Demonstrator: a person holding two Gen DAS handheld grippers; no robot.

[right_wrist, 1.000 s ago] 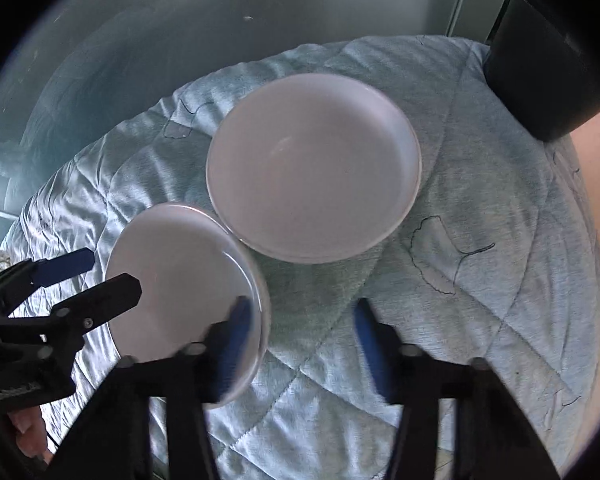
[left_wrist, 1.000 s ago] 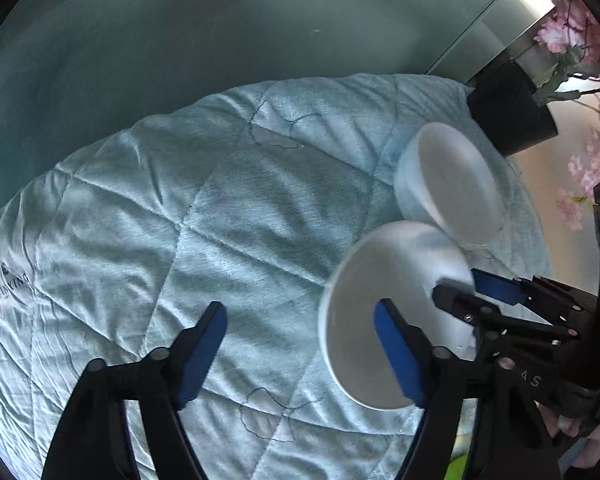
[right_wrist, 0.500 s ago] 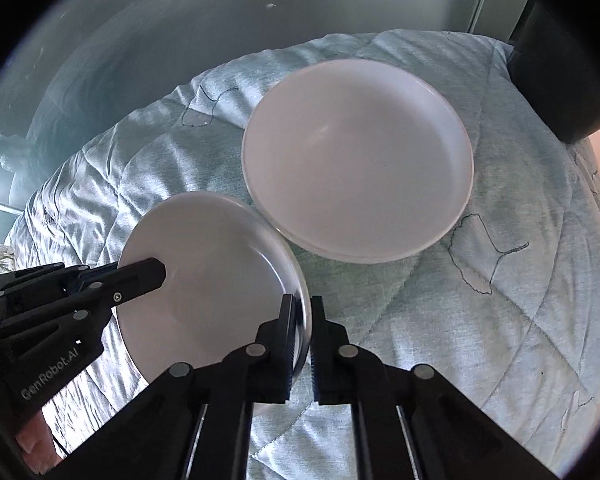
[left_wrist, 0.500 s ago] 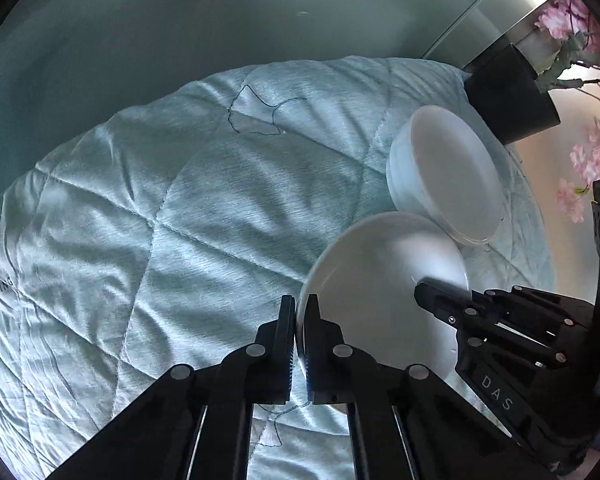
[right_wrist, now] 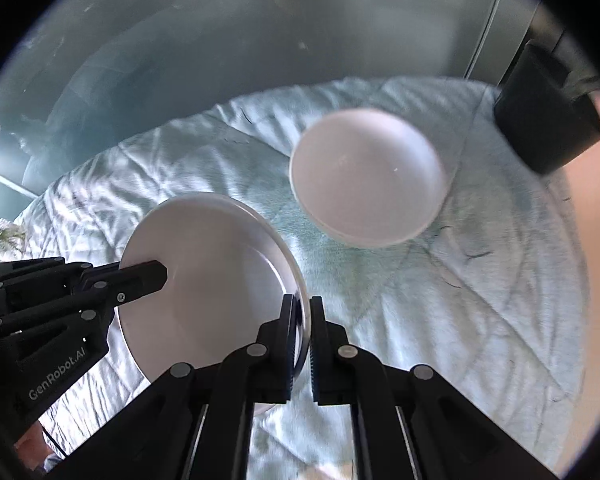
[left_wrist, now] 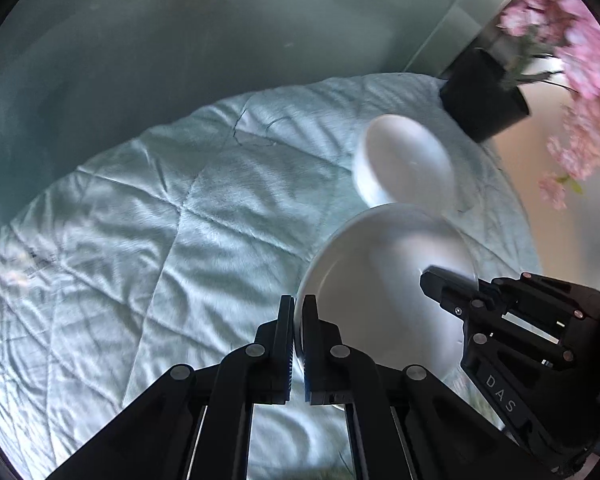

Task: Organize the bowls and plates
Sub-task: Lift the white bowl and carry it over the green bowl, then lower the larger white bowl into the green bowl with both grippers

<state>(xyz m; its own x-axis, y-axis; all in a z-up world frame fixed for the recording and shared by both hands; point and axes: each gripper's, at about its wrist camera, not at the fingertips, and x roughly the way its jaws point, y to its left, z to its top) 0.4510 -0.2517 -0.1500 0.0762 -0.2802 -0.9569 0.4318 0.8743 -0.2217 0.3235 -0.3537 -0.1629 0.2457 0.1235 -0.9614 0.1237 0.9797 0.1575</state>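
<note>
While clamped at opposite rims by both grippers, white plate [left_wrist: 384,280] held just above pale blue quilt [left_wrist: 140,240]. Left gripper [left_wrist: 297,336] closed on plate's left edge; right gripper [right_wrist: 303,336] closed on its right edge, rim pinched between the pads. White bowl [right_wrist: 366,178] resting on quilt just beyond plate, apart from it in the right wrist view, blurred in both views. Black pot [left_wrist: 484,94] with pink flowers [left_wrist: 572,48] at quilt's far right corner.
</note>
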